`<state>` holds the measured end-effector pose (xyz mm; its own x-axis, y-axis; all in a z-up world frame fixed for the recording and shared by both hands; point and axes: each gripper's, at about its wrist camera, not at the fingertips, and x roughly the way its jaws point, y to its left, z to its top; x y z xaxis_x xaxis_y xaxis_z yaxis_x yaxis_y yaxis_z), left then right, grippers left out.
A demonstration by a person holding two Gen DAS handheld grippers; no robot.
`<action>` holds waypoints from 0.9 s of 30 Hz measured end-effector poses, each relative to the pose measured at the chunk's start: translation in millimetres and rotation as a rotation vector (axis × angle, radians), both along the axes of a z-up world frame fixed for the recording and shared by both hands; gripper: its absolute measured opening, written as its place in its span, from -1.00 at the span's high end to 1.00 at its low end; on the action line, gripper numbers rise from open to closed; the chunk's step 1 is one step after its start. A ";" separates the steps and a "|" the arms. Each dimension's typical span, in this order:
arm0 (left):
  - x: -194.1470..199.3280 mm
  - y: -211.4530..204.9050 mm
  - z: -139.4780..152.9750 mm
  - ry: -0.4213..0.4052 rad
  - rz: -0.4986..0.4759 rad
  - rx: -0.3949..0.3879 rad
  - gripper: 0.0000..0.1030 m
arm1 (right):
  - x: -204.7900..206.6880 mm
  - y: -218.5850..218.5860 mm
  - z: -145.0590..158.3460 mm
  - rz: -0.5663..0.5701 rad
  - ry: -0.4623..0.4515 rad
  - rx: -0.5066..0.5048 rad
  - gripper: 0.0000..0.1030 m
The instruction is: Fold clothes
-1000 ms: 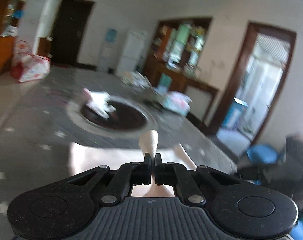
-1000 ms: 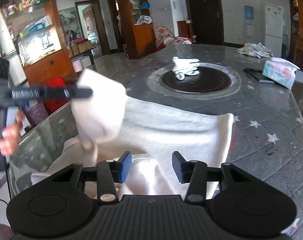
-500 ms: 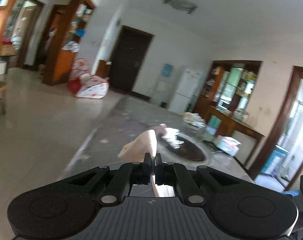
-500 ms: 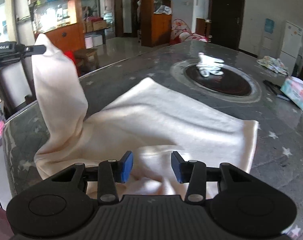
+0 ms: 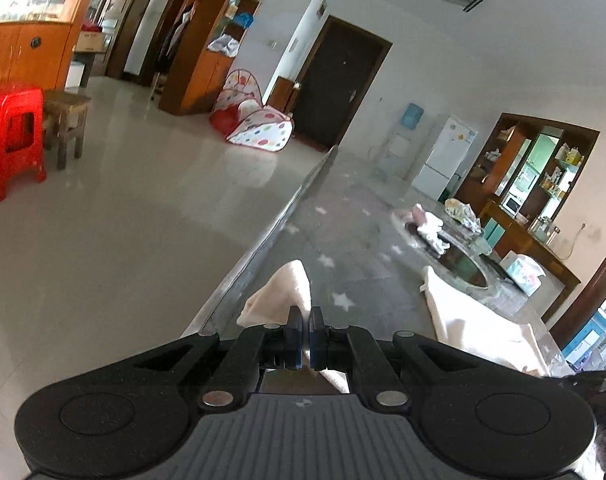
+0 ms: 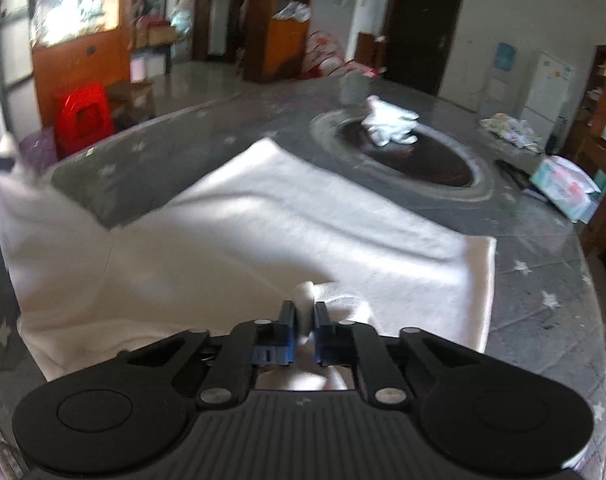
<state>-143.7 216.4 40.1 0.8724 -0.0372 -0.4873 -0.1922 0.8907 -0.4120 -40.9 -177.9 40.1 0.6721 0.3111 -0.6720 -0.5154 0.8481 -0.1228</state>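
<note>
Cream garment (image 6: 287,220) lies spread ahead of both claws; left claw (image 5: 305,332) and right claw (image 6: 304,330) each pinch its cloth.

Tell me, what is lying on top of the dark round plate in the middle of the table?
A crumpled white cloth lies on the far side of the dark round plate. The rest of the plate shows bare. What is beneath that cloth is covered, so I cannot tell.

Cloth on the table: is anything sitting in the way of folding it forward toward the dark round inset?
Nothing visible lies on the cloth or on the grey tabletop just beyond its far edge. The white gloves sit further back on the dark round inset, the tissue pack off to the right. Both the left gripper and the right gripper pinch cloth.
</note>
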 end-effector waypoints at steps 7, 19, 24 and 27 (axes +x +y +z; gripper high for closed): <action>-1.8 5.0 -10.8 0.040 0.000 -0.003 0.93 | -19.0 -55.6 41.0 -0.146 -0.127 0.077 0.92; -2.5 6.9 -17.3 0.077 0.016 0.025 0.93 | -64.8 -183.8 56.5 -0.525 -0.219 0.117 0.92; -3.1 11.5 -19.3 0.105 0.028 0.044 0.93 | -77.3 -222.3 35.1 -0.658 -0.190 0.159 0.92; -2.0 13.3 -18.6 0.118 0.035 0.059 0.93 | -83.8 -236.6 25.8 -0.703 -0.184 0.174 0.92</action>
<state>-145.7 229.7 21.4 0.8094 0.0236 -0.5867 -0.2671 0.9046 -0.3321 -124.7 -414.6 65.8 0.8488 -0.1420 -0.5094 0.1716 0.9851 0.0113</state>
